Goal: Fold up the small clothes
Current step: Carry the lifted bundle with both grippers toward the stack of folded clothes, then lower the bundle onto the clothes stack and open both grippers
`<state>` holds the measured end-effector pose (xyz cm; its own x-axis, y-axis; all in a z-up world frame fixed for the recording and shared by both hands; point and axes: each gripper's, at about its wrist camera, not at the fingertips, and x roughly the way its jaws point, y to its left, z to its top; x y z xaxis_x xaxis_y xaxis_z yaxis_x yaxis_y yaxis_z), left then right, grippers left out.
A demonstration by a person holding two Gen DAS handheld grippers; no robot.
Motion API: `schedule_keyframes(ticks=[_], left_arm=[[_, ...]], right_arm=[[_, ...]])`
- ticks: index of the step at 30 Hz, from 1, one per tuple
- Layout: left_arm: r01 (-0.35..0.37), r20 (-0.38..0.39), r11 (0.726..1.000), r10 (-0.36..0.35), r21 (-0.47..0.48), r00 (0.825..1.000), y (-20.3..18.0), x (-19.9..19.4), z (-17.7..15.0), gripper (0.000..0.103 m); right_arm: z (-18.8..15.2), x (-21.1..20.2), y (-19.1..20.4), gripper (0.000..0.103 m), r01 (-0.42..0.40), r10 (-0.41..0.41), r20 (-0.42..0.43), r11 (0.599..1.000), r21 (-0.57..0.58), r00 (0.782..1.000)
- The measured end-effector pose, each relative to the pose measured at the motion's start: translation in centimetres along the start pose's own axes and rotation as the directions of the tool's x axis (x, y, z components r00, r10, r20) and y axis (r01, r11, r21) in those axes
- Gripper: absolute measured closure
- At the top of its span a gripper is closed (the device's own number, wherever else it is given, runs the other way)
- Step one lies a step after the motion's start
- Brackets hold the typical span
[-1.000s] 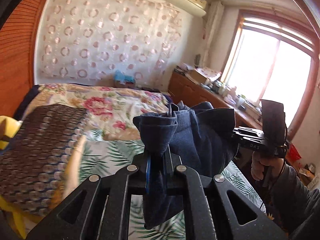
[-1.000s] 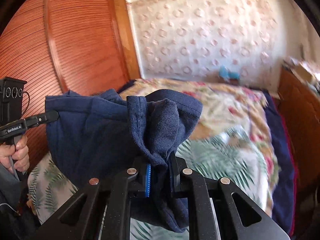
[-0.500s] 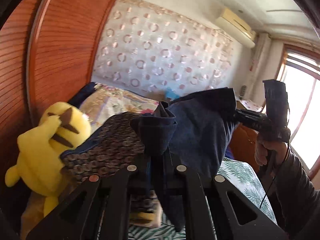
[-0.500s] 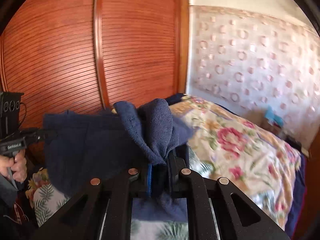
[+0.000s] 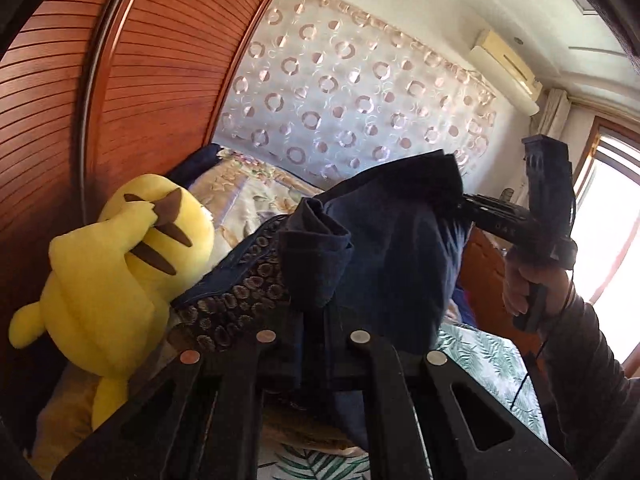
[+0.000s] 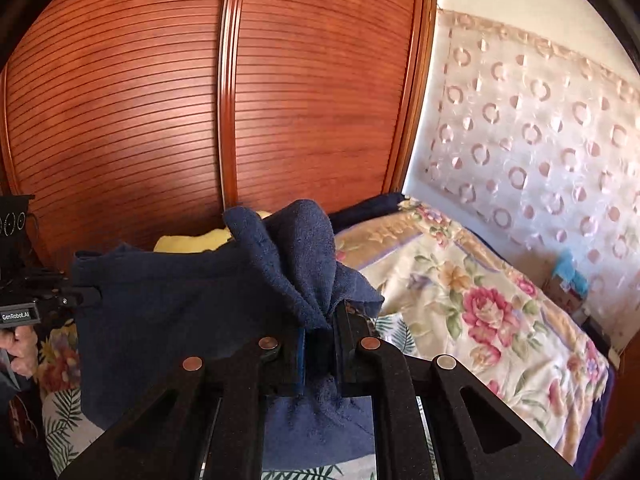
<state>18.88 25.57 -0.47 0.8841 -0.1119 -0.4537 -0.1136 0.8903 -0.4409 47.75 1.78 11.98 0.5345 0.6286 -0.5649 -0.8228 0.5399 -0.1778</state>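
Note:
A small navy blue garment (image 5: 384, 248) hangs in the air, stretched between both grippers above the bed. My left gripper (image 5: 316, 320) is shut on one bunched corner of it. My right gripper (image 6: 320, 340) is shut on the other bunched corner (image 6: 296, 256). In the left wrist view the right gripper (image 5: 464, 200) grips the cloth's far top edge. In the right wrist view the left gripper (image 6: 92, 296) holds the cloth's left edge (image 6: 160, 304). The cloth's lower part hangs behind the fingers.
A yellow plush toy (image 5: 120, 264) leans on a dark patterned pillow (image 5: 236, 292) by the red-brown slatted wardrobe (image 6: 200, 100). A floral quilt (image 6: 480, 304) and a palm-leaf sheet (image 5: 484, 360) cover the bed. A circle-patterned curtain (image 5: 340, 92) hangs behind.
Both grippers, still holding the garment, have swung left towards the wardrobe and tilted up. The plush toy and pillow have come closer in the left wrist view.

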Motion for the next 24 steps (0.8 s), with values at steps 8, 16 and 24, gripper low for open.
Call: schedule_keyframes(ticks=[8, 16, 24], left_arm=[[0.065, 0.163, 0.995, -0.077, 0.077, 0.984, -3.9, -5.5, 5.3, 0.096], [0.019, 0.159, 0.997, -0.03, 0.075, 0.987, -3.1, -6.2, 6.3, 0.096], [-0.03, -0.028, 0.999, 0.03, -0.019, 0.999, 0.8, 1.2, 2.7, 0.096]], right_arm=[[4.8, -3.8, 0.9, 0.093, 0.035, -0.033, 0.115, 0.999, -0.012, 0.993], [8.3, -2.7, 1.7, 0.093, 0.019, -0.012, 0.141, 0.999, -0.047, 0.99], [3.8, 1.7, -0.5, 0.093, 0.006, -0.007, -0.035, 1.0, -0.024, 0.999]])
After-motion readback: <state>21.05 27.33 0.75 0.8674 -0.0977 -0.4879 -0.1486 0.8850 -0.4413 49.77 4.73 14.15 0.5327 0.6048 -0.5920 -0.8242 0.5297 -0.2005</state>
